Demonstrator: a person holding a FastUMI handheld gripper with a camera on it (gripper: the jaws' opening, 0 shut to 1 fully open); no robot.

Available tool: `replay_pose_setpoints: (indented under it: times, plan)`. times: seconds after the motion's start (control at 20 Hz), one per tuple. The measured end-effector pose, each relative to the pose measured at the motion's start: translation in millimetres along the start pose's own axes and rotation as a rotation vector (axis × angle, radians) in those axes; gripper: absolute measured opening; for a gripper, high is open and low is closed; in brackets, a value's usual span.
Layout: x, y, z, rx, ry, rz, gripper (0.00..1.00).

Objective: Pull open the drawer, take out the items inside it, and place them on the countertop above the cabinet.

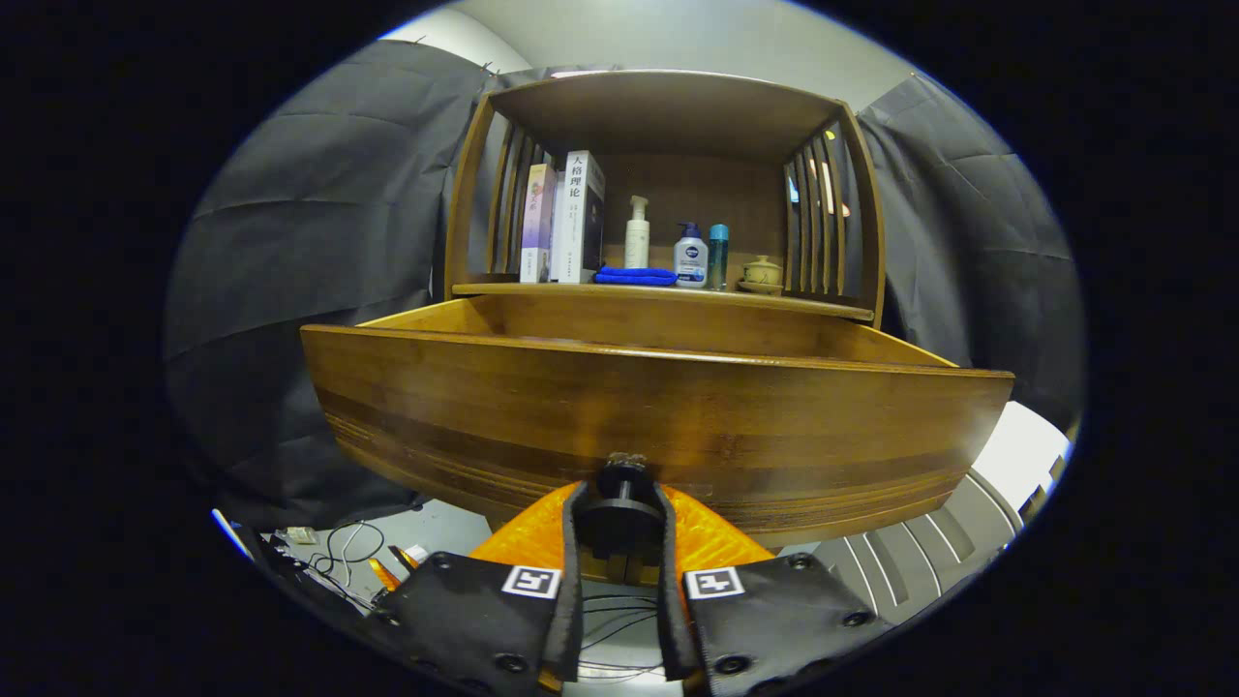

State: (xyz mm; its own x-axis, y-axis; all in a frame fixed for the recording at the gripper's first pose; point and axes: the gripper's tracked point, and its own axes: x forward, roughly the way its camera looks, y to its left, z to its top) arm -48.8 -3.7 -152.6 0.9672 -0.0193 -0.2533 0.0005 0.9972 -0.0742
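Fingers (pixel 573 542) of the tool (pixel 619 528) press in from either side on the dark round knob (pixel 622 476) of the drawer (pixel 658 416), so the tool is pinching that knob, which sits between the fingertips and serves as the one handhold on the wide wooden front. The grip is taken low and centred, probably so that a straight pull keeps the drawer from skewing on its runners. Just ahead of the tool the drawer front stands well forward of the cabinet; its side walls run back beyond it, so the drawer is judged already open or nearly so. The front panel hides the inside, and I cannot tell what items lie in it.

Beyond the drawer and above it runs the surface (pixel 803 304) where the items are meant to go, framed by slatted sides and a top board. It already carries two upright books (pixel 566 227), a white pump bottle (pixel 637 232), a folded blue cloth (pixel 635 276), a second pump bottle (pixel 690 257), a teal canister (pixel 718 254) and a small lidded cup (pixel 762 273). Bare wood remains near its front lip. Below the tool, loose cables (pixel 344 552) lie on the floor.
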Motion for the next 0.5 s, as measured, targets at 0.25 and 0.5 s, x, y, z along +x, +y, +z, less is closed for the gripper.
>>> replay_pose_setpoints:
  times: [0.25,0.5]
  plan:
    - [-18,4,57,-0.044,-0.188,0.003,0.70]
    - [-26,4,112,-0.029,-0.275,0.041,0.97]
